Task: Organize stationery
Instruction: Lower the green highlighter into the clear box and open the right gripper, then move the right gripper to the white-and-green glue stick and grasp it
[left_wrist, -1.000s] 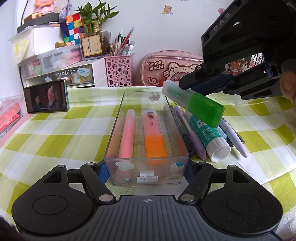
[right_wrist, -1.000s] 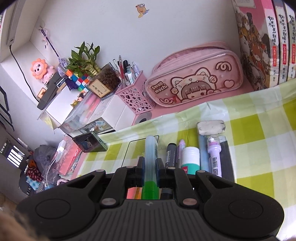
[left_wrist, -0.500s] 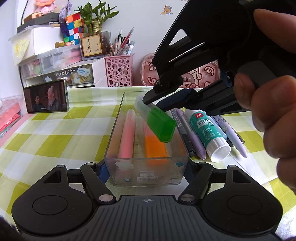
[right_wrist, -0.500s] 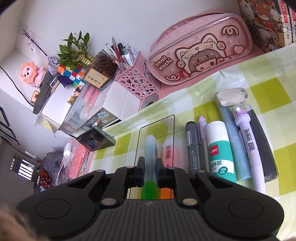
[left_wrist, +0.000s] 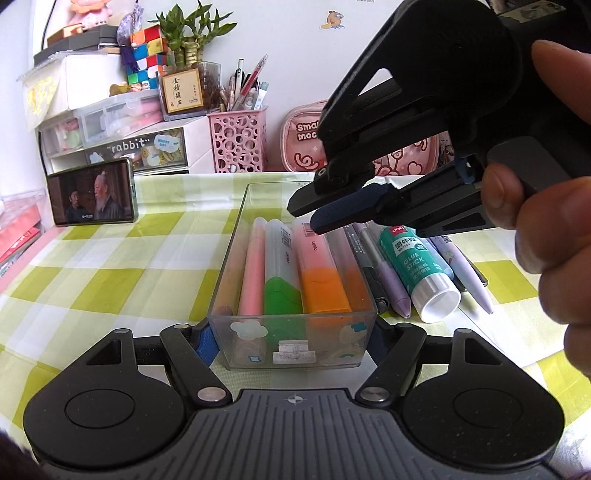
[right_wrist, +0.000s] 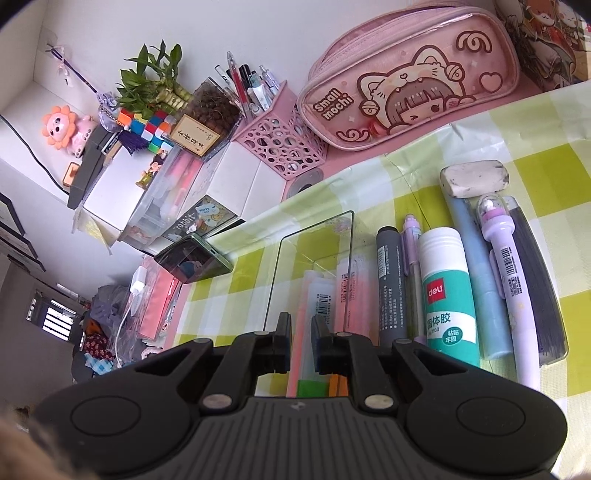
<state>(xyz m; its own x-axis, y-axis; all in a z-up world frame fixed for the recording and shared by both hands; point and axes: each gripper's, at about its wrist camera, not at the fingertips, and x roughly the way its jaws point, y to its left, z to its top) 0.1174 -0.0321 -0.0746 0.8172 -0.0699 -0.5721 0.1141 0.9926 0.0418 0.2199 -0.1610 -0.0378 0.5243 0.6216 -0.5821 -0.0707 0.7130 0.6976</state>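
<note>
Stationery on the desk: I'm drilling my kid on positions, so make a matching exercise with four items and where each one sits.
1. green highlighter
2. glue stick
3. eraser
4. pink pencil case

a. against the wall
b. inside the clear box
c. lying right of the box
d. on the cloth beyond the pens

Pairs: 1-b, 2-c, 3-d, 4-a

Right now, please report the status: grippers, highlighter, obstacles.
Left gripper shut on box. Right gripper open, above box. Green highlighter in box. Nothing in the way.
</note>
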